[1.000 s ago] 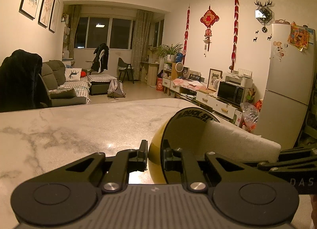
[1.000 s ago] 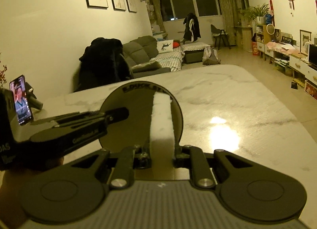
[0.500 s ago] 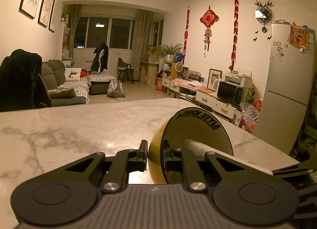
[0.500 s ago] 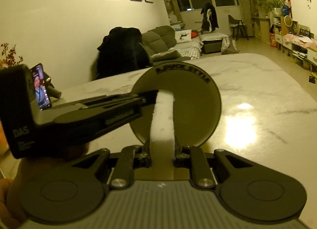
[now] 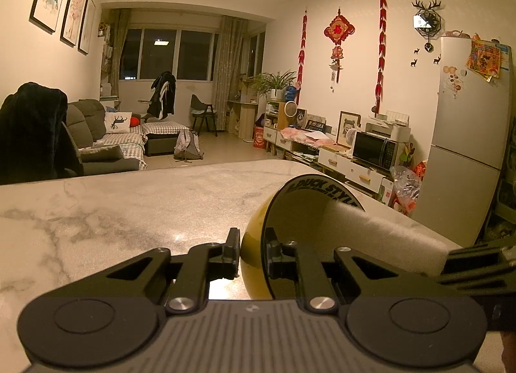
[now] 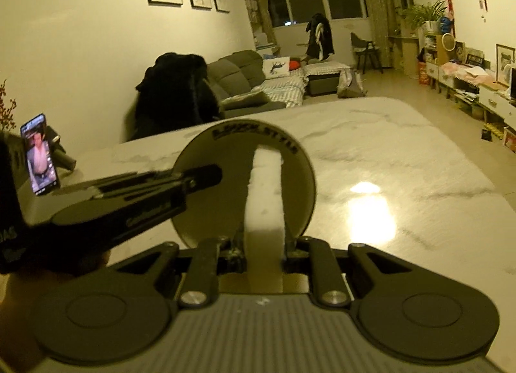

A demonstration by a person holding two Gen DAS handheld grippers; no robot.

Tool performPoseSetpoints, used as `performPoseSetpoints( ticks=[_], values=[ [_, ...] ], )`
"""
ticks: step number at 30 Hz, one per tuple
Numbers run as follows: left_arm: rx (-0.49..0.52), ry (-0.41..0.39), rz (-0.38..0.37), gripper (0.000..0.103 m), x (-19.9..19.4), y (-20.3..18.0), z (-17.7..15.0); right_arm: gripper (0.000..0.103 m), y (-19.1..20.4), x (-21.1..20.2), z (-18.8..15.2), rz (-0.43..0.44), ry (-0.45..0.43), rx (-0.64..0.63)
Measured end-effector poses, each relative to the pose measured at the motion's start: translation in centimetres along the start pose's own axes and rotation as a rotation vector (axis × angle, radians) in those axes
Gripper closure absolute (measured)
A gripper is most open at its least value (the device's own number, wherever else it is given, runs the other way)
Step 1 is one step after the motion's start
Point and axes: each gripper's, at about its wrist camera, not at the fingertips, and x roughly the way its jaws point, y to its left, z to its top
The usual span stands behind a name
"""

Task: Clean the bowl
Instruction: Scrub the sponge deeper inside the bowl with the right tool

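Observation:
A yellow bowl (image 5: pixel 254 263) with a dark inside and black rim lettering is held on its side above the marble table (image 5: pixel 129 211). My left gripper (image 5: pixel 253 253) is shut on the bowl's rim, one finger outside and one inside. My right gripper (image 6: pixel 262 255) is shut on a white sponge (image 6: pixel 266 198), which reaches into the bowl (image 6: pixel 209 160) and lies against its inner face. In the left wrist view the sponge (image 5: pixel 380 231) comes in from the right. In the right wrist view the left gripper (image 6: pixel 206 176) enters from the left.
A phone (image 6: pixel 38 153) on a stand sits at the table's left edge. A chair draped with a dark coat (image 6: pixel 174 92) stands behind the table. A fridge (image 5: pixel 467 134) and a low cabinet with a microwave (image 5: pixel 374 150) are to the right.
The sponge slid down out of the bowl's upper part and has come back up across its inside. The right gripper swung left and back. The left gripper kept the bowl nearly still.

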Motion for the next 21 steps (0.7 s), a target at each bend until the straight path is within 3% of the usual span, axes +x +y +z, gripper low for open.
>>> performPoseSetpoints(
  ticks=[12,21],
  values=[
    [-0.004,0.005,0.001,0.088,0.1,0.0,-0.2,0.084,1.5,0.7,-0.8,0.062,0.038,-0.027],
    [0.012,0.02,-0.001,0.086,0.1,-0.3,0.0,0.084,1.6,1.2,-0.9,0.048,0.034,-0.032]
  ],
)
